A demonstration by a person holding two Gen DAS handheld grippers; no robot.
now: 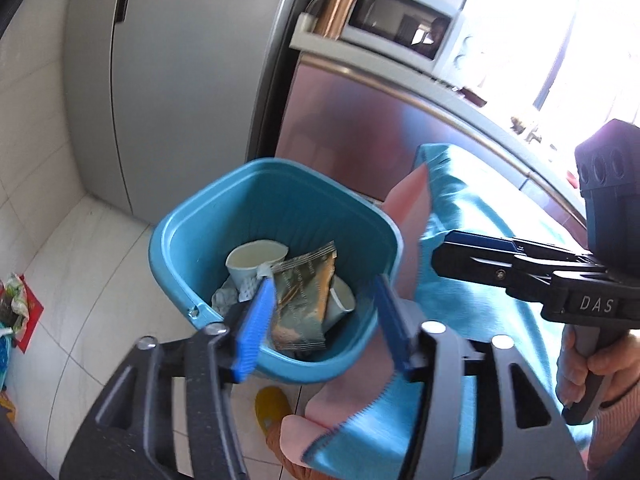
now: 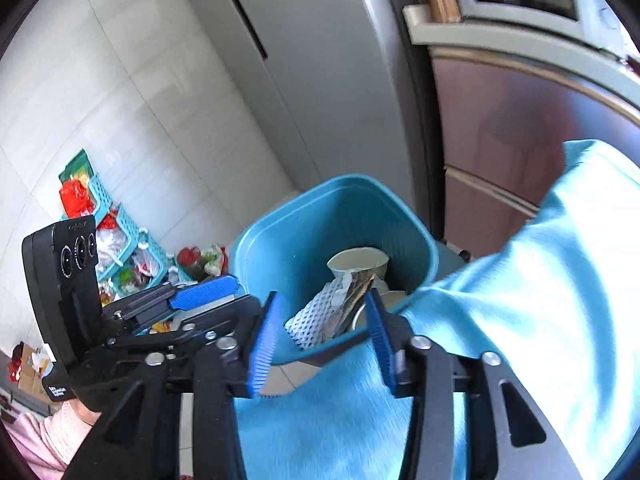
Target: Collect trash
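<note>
Blue-padded, the left gripper point(image 1: 320, 316) hangs released over the bin point(image 1: 176, 236); the right gripper point(image 2: 324, 336) gapes empty too, just beside the bin's rim. Inside the bin lie a foil packet point(image 1: 304, 300), paper cups point(image 1: 256, 258) and foam netting point(image 2: 316, 312), all likely light and crushable, best pinched by an edge. Whatever lies beneath them is hidden.

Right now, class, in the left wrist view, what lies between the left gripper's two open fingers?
In the left wrist view, the left gripper frames the blue bin and, inside it, a foil wrapper and a paper cup.
</note>
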